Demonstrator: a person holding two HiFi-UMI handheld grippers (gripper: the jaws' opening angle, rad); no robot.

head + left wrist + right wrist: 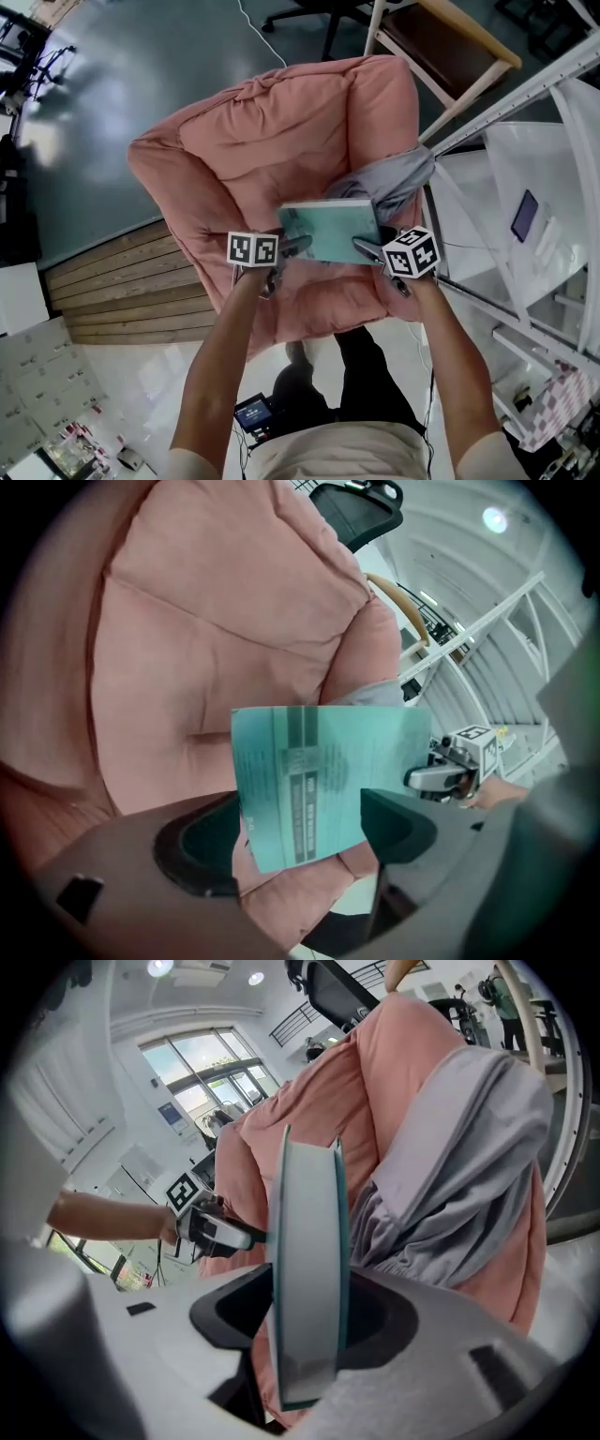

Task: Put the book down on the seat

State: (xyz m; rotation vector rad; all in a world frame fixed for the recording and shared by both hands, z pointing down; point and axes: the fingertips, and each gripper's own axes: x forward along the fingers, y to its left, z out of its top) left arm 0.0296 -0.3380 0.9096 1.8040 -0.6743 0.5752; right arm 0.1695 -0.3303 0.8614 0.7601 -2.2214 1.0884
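A teal book point(330, 230) hovers flat above the pink chair seat point(328, 292). The right gripper point(367, 249) fingers pinch its edge. The left gripper point(296, 247) fingers are spread around a corner. The book looks light, stiff and smooth, so the edges seem best to grip.

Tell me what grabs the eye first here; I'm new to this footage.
A teal book hangs between the left gripper and right gripper at centre. Beneath it a big pink cushioned chair fills the head view, a grey cloth draped over its edge near the right gripper.
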